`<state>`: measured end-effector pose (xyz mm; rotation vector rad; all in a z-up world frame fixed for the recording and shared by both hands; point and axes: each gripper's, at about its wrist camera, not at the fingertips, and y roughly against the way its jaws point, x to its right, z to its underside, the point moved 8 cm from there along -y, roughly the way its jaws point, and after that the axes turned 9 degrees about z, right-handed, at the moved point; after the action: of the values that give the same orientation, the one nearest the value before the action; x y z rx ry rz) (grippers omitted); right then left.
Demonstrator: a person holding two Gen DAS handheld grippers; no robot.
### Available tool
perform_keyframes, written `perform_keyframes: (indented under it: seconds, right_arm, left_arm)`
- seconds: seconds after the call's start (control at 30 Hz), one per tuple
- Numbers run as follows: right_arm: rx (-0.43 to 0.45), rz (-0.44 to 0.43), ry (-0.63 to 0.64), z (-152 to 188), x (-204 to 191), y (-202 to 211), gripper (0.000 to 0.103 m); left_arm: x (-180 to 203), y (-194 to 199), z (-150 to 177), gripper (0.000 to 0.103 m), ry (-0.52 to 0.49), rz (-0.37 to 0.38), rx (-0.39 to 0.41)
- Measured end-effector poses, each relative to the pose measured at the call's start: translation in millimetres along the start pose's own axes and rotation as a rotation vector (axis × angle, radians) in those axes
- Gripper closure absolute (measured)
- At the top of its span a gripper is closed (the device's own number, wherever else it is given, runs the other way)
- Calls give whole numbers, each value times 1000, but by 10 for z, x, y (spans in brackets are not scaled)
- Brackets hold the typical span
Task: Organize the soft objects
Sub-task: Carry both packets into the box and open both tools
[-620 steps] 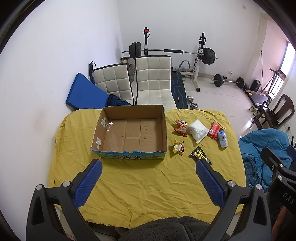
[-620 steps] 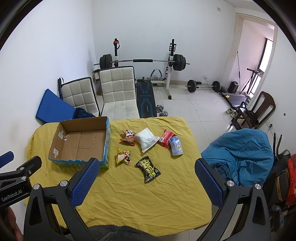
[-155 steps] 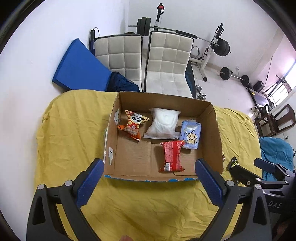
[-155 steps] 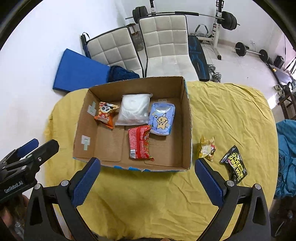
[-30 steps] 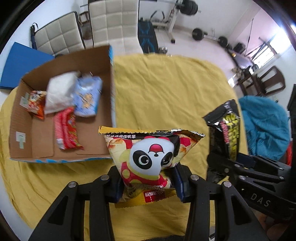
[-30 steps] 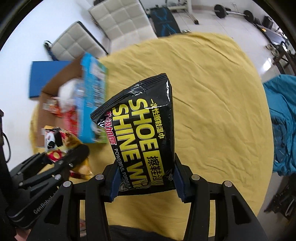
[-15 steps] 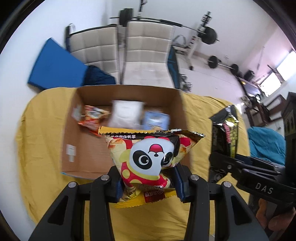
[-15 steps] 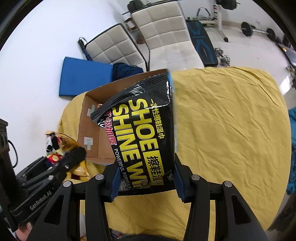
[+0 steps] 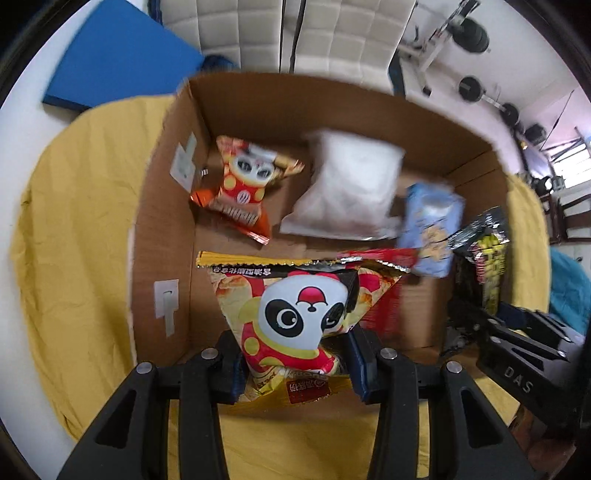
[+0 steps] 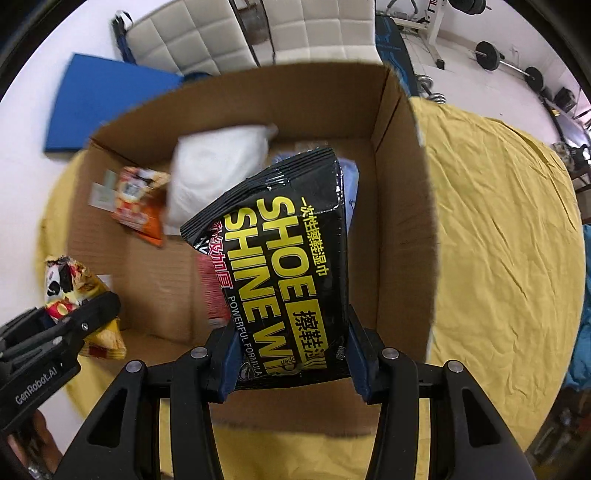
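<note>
My left gripper (image 9: 295, 369) is shut on a yellow panda snack bag (image 9: 299, 310) and holds it over the near left part of the open cardboard box (image 9: 162, 236). My right gripper (image 10: 291, 362) is shut on a black shoe shine wipes pack (image 10: 284, 273) and holds it over the near right part of the box (image 10: 402, 206). In the box lie an orange panda snack bag (image 9: 243, 192), a white bag (image 9: 351, 184), a light blue pack (image 9: 430, 229) and a red packet (image 9: 384, 291), partly hidden by the held bags.
The box stands on a table with a yellow cloth (image 10: 498, 229). Two white chairs (image 9: 332, 33) and a blue mat (image 9: 118, 55) are behind the table. Gym weights (image 10: 509, 66) lie on the floor at the back right.
Both grippers have moved forward and down over the box with their bags still held. The box now fills both views.
</note>
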<state>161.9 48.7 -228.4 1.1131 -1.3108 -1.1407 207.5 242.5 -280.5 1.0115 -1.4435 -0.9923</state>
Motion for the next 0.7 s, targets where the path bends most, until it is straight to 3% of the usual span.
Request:
perform_keyframes:
  seconds: [0.37,0.7]
  right_arm:
    - [-97,120,11,61,-128,-742,52]
    - [-157,86,8,46,-225,-977,50]
  left_arm:
    - [-129,-699,0,62,-18,-7,-159]
    - [-251,-987,-7,62,-1,-12,-227]
